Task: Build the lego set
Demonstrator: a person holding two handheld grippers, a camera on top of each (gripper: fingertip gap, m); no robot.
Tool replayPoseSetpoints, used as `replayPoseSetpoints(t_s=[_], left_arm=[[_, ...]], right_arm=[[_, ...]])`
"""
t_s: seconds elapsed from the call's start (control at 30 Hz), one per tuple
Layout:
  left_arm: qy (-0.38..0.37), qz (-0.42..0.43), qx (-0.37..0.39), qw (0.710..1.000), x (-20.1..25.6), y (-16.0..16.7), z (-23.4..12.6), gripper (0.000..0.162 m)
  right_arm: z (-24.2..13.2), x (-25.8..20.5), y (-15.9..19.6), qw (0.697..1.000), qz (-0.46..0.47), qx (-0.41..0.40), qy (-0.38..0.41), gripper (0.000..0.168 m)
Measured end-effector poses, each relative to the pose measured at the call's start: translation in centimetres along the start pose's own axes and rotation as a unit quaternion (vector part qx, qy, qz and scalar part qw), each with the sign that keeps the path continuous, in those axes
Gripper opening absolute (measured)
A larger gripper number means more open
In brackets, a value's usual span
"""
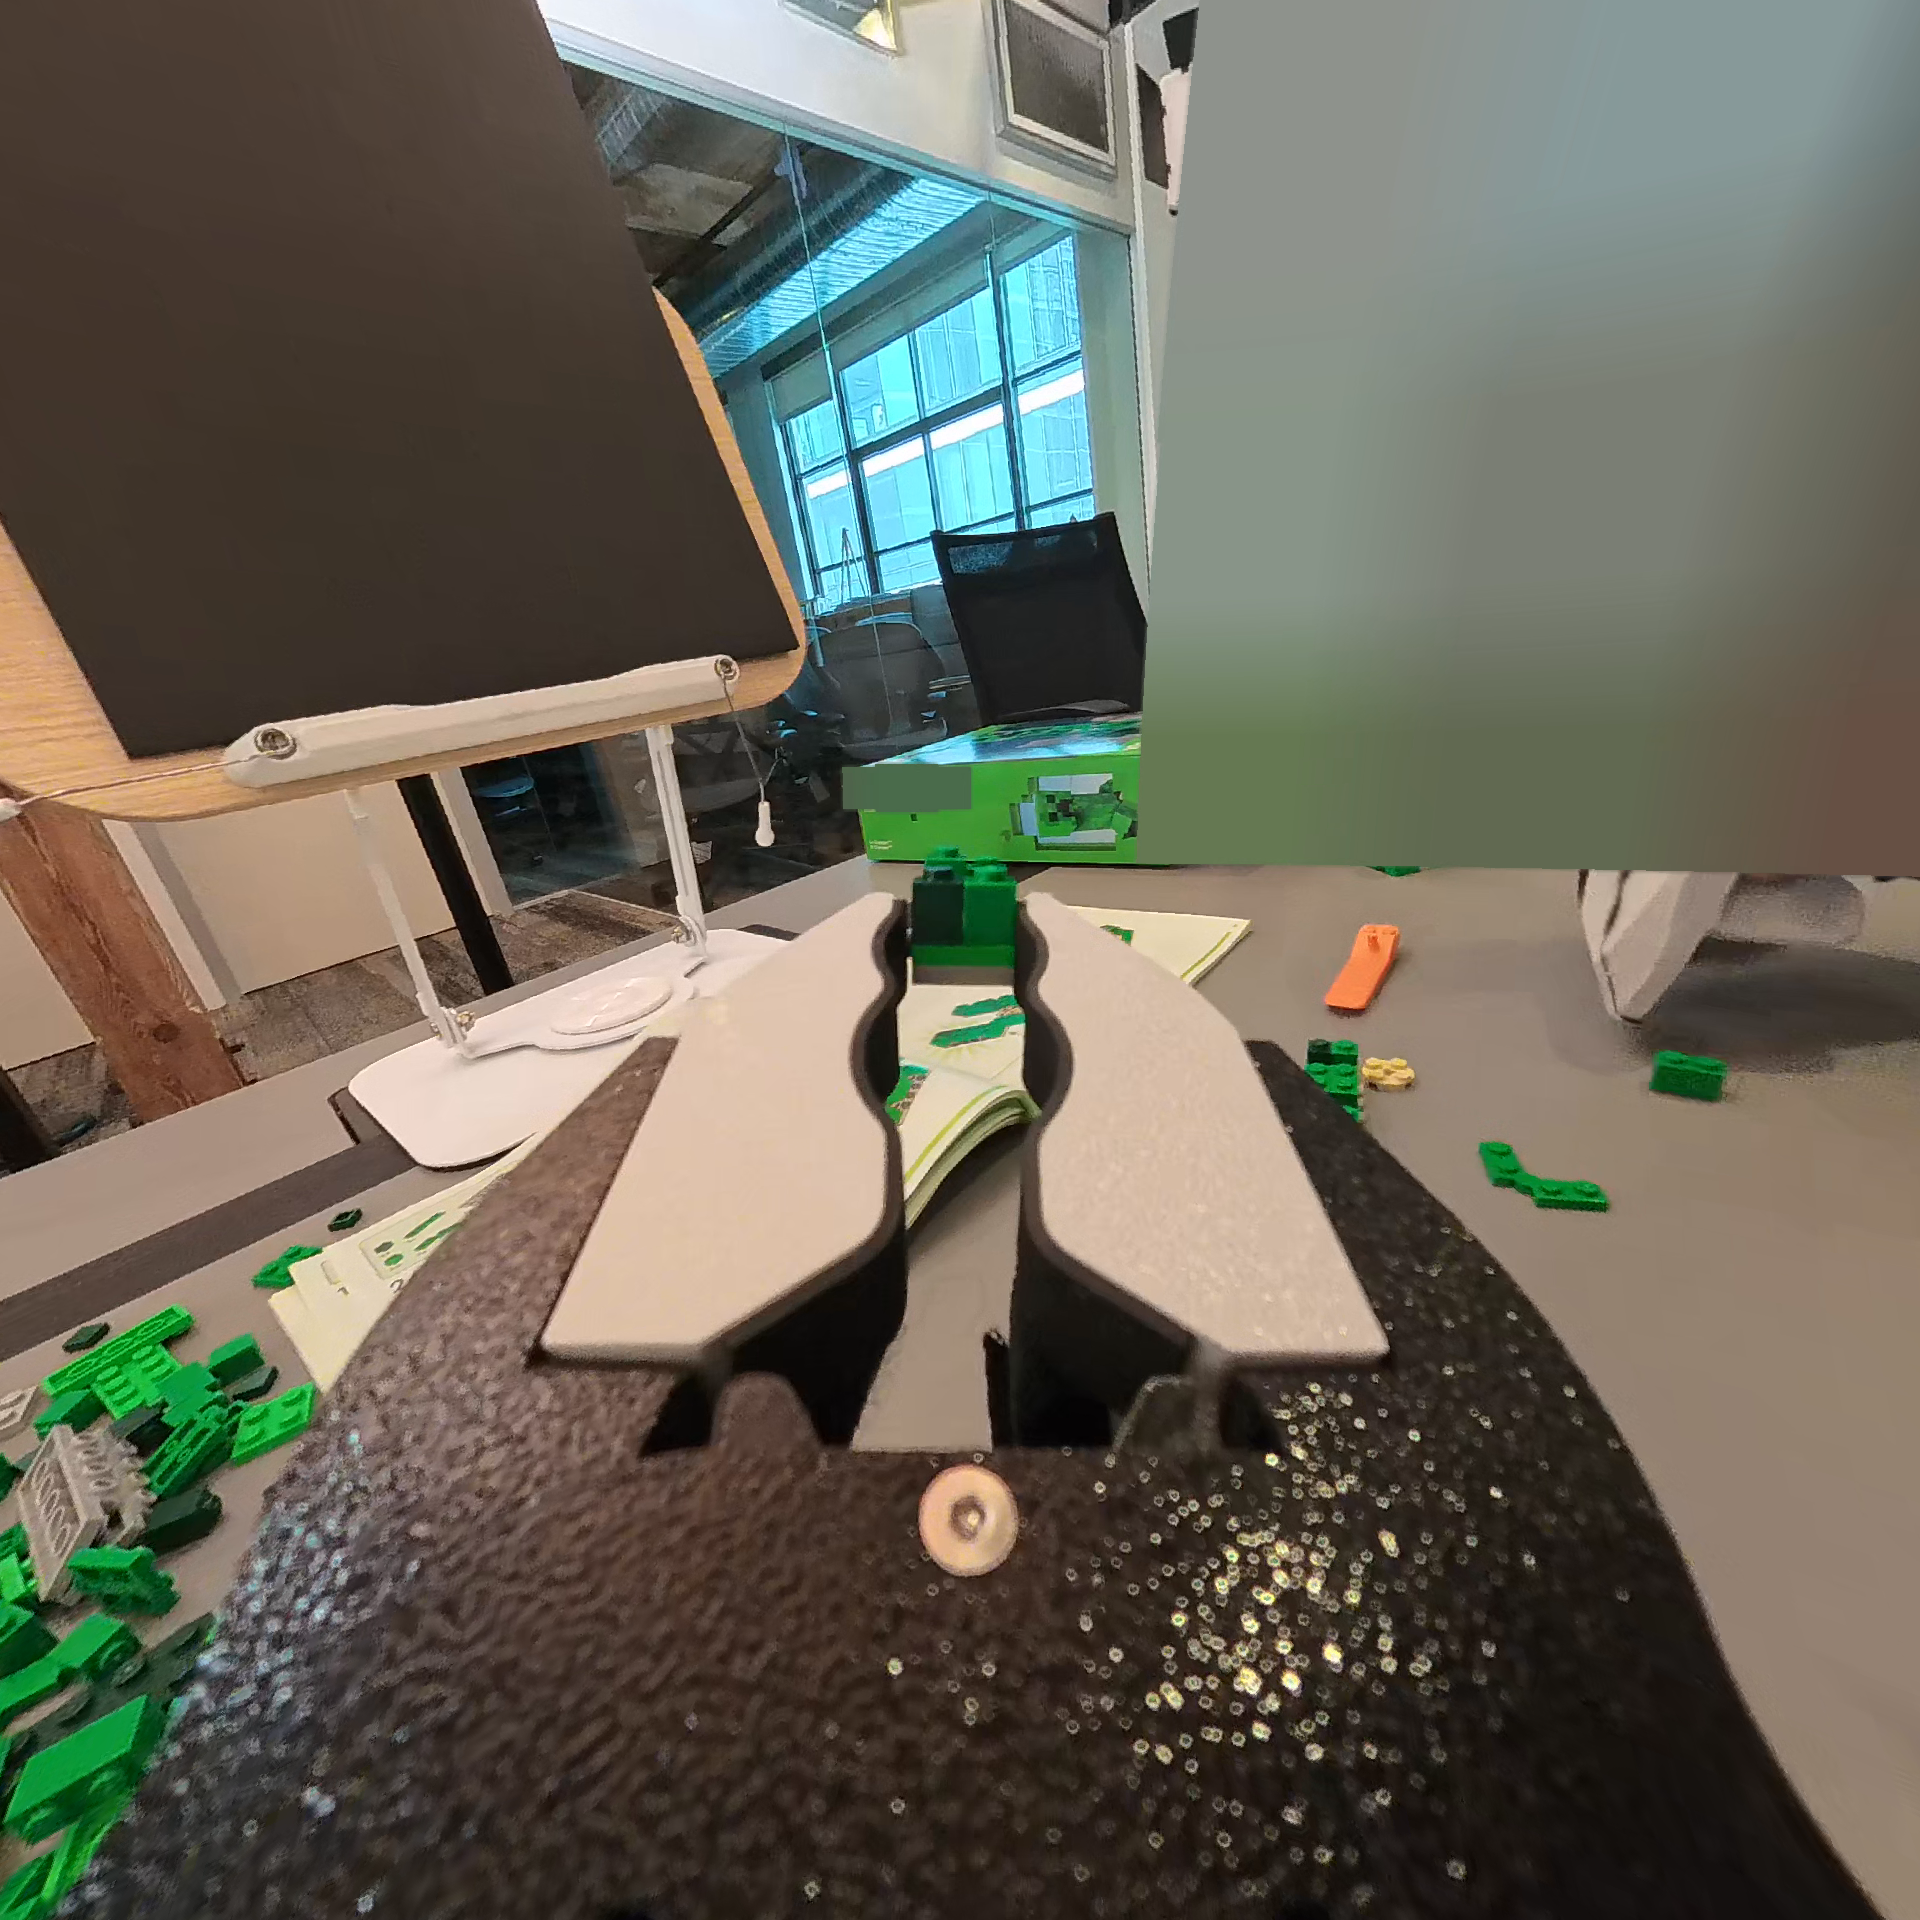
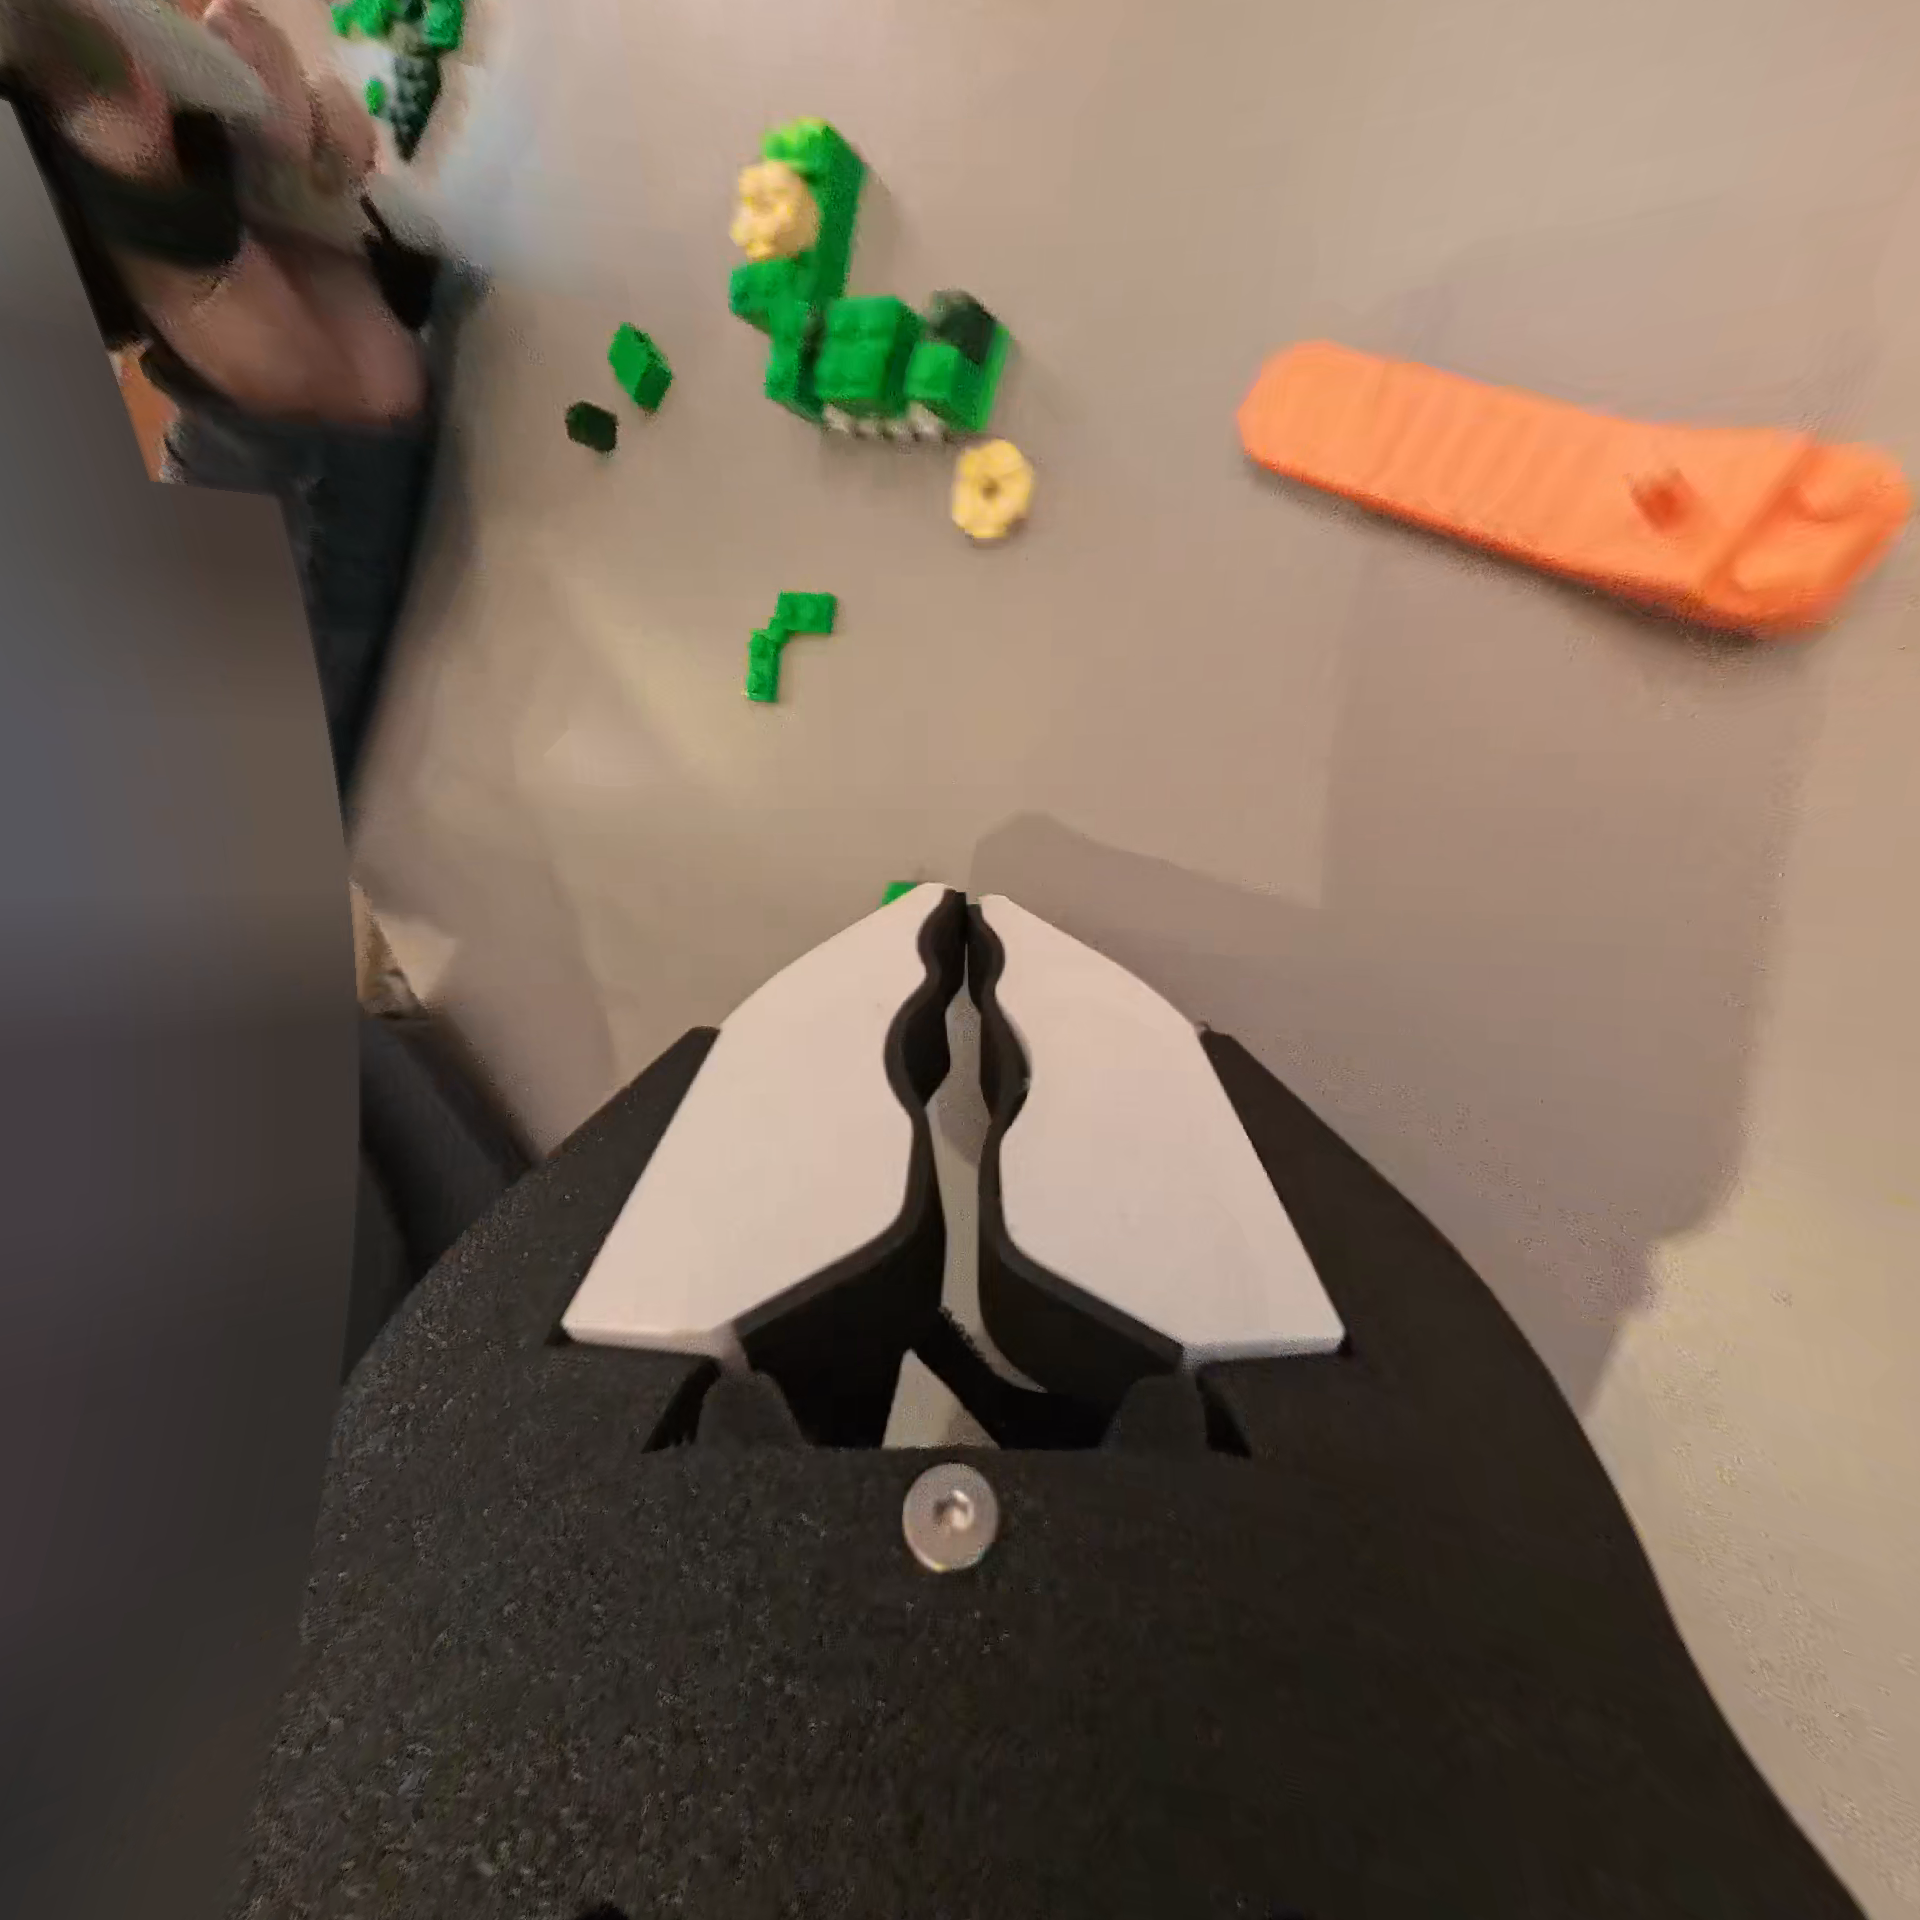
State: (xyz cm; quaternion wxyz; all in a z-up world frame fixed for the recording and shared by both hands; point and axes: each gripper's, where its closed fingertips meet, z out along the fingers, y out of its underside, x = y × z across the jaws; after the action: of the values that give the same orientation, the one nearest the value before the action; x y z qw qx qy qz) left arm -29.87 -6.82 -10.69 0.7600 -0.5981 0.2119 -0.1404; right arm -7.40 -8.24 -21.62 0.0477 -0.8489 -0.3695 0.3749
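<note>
My left gripper (image 1: 964,925) is shut on a small green brick assembly (image 1: 961,914), held at the fingertips above an open instruction booklet (image 1: 966,1091). My right gripper (image 2: 964,904) is shut, tips together, pointing down at the grey table (image 2: 1351,831). A bit of a green piece (image 2: 900,891) shows just past its left fingertip; I cannot tell whether it is held. Ahead lie an L-shaped green plate (image 2: 787,644), a green cluster (image 2: 873,353) with a pale yellow flower piece (image 2: 992,488), and small green bits (image 2: 639,364).
An orange brick separator (image 2: 1558,499) lies at right and also shows in the left wrist view (image 1: 1363,966). A pile of green pieces (image 1: 104,1455) lies at left. A book stand (image 1: 416,416) and a green set box (image 1: 997,800) stand behind. A hand (image 2: 281,312) shows upper left. Spacing between my two grippers at the tips: around 25 centimeters. The L-shaped green plate (image 2: 787,644) is closer to my right gripper, around 8 centimeters from its tips; the left tips are 20 centimeters off. Seen from the left wrist view (image 1: 1542,1171) as well.
</note>
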Motion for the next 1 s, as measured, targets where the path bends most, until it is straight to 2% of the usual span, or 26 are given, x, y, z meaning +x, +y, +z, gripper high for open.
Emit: replayPoseSetpoints(t_s=[0.1,0.13,0.2,0.27,0.33,0.43,0.57,0.7,0.77,1.0], left_arm=[[0.005,-0.001,-0.001,1.0,0.1,0.0,0.0,0.018],[0.005,0.0,-0.001,1.0,0.2,0.0,0.1,0.018],[0.007,-0.001,-0.002,1.0,0.2,0.1,0.1,0.018],[0.008,-0.003,-0.003,1.0,0.2,0.1,0.1,0.018],[0.007,-0.002,-0.002,1.0,0.2,0.1,0.1,0.018],[-0.007,0.009,0.004,1.0,-0.1,-0.2,-0.1,0.018],[-0.012,0.019,0.004,1.0,-0.1,-0.3,-0.1,0.018],[-0.01,0.027,0.003,1.0,0.1,-0.4,-0.1,0.018],[-0.011,0.033,0.002,0.999,0.2,-0.4,-0.1,0.018],[-0.008,0.026,0.004,1.0,0.1,-0.4,-0.1,0.018]], right_arm=[[-0.3,1.3,0.7,0.999,0.028,-0.031,-0.003,0.004],[-0.4,1.0,0.4,1.0,0.01,-0.024,-0.005,0.011],[-0.6,-0.5,-0.3,0.996,-0.087,-0.001,-0.004,0.019],[-0.5,-1.2,-0.1,0.984,-0.173,0.004,0.038,0.023],[-0.3,-1.1,0.0,0.973,-0.202,0.009,0.111,0.024],[0.3,-4.0,-1.8,0.957,-0.237,0.079,0.147,0.018],[4.3,-8.7,-4.3,0.905,-0.396,0.069,0.143,0.011],[9.1,-9.3,-6.3,0.828,-0.535,0.03,0.167,0.02],[10.6,-9.0,-7.1,0.83,-0.538,0.009,0.145,0.025],[12.1,-7.8,-8.3,0.853,-0.508,-0.048,0.111,0.023]])
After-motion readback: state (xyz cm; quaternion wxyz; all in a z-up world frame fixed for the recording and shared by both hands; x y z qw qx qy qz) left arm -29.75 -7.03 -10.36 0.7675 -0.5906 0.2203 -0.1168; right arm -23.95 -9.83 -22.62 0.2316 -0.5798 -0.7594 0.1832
